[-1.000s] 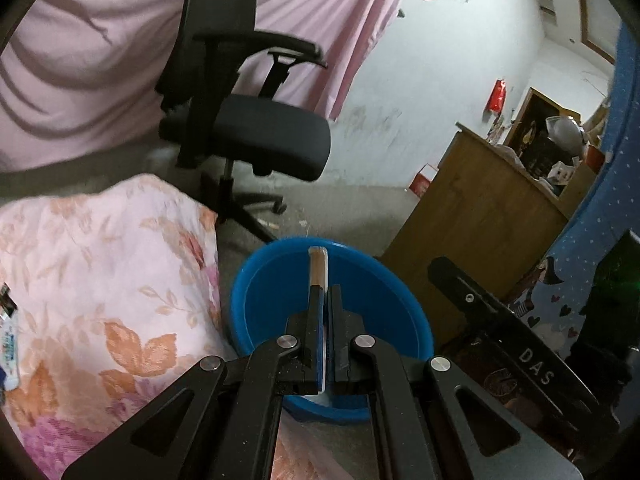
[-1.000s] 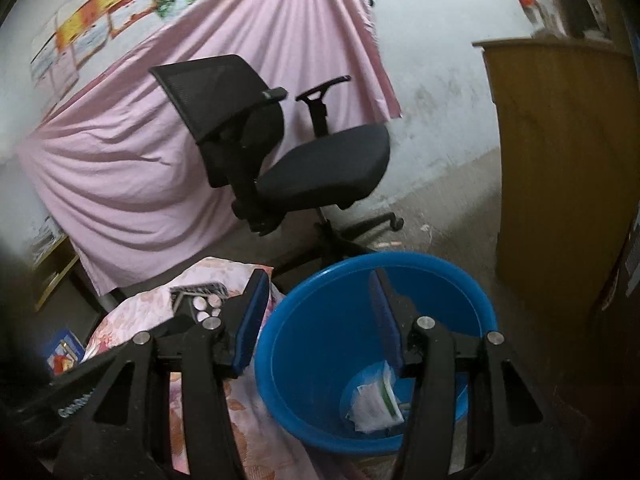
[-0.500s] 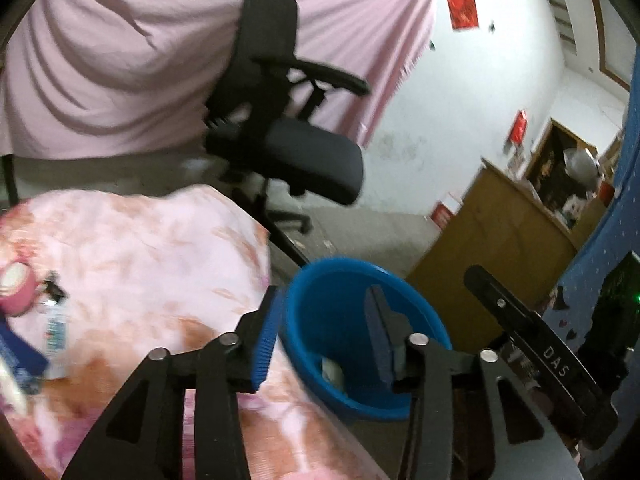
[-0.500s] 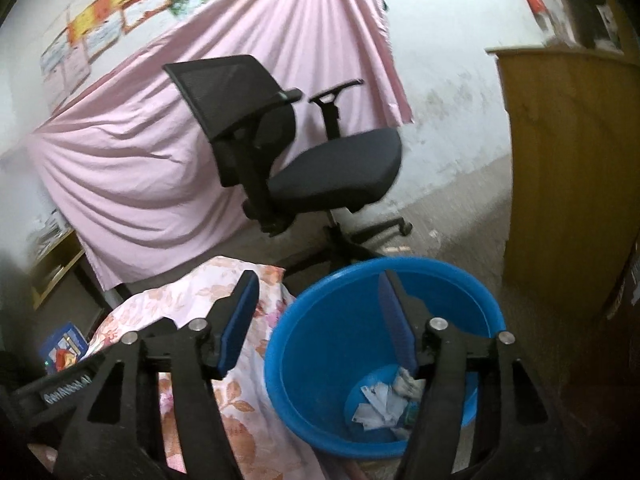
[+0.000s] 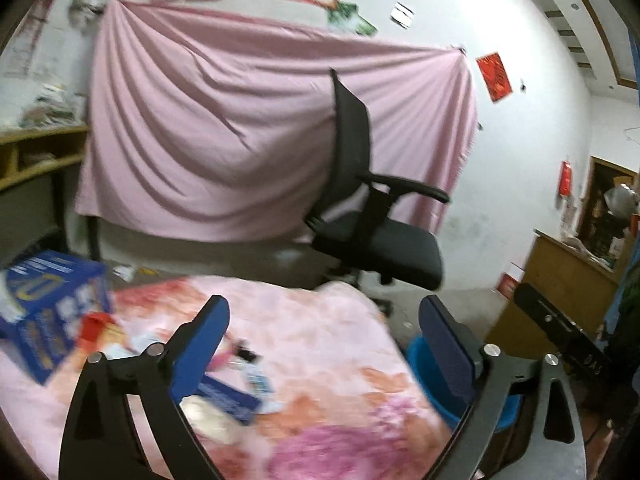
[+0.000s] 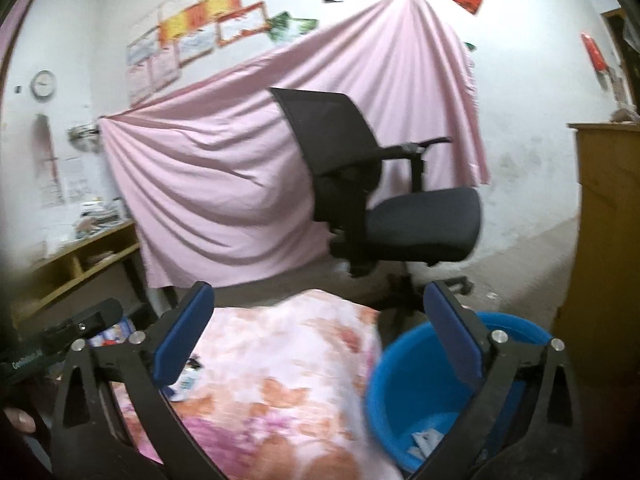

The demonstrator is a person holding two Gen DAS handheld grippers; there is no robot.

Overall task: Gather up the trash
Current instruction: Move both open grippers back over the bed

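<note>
Nearest to me, both grippers w/ nothing in them. The left gripper (image 5: 324,344) has its jaws opening, spread wide, nothing between the blue pads, just the floral blanket (image 5: 320,360) showing thru the gap. The right gripper (image 6: 320,340) is likewise opening, jaws wide and empty, blanket edge between them.

Just past the left one, around 8 to 9 o'clock in its view, the leftover litter: small wrappers and packets (image 5: 256,380) strewn on the blanket, blurred, can't say exactly what each is. A bit further at 9 o'clock sits a blue box (image 5: 52,320) w/ a red carton against it; whether those count as trash I can't tell.

At 4 o'clock off the right gripper, beside the blanket's edge, stands the blue bin (image 6: 404,392). Some pale scraps (image 6: 424,440) lie in its bottom, so I'd say part of the job is done. Prob. several pieces still to go, given what's left on the blanket.

Further back at 12 to 1 o'clock, a black office chair (image 5: 376,232), then the pink sheet (image 5: 240,140) hung on the wall. Wooden cabinet (image 6: 604,240) at 3 o'clock.
</note>
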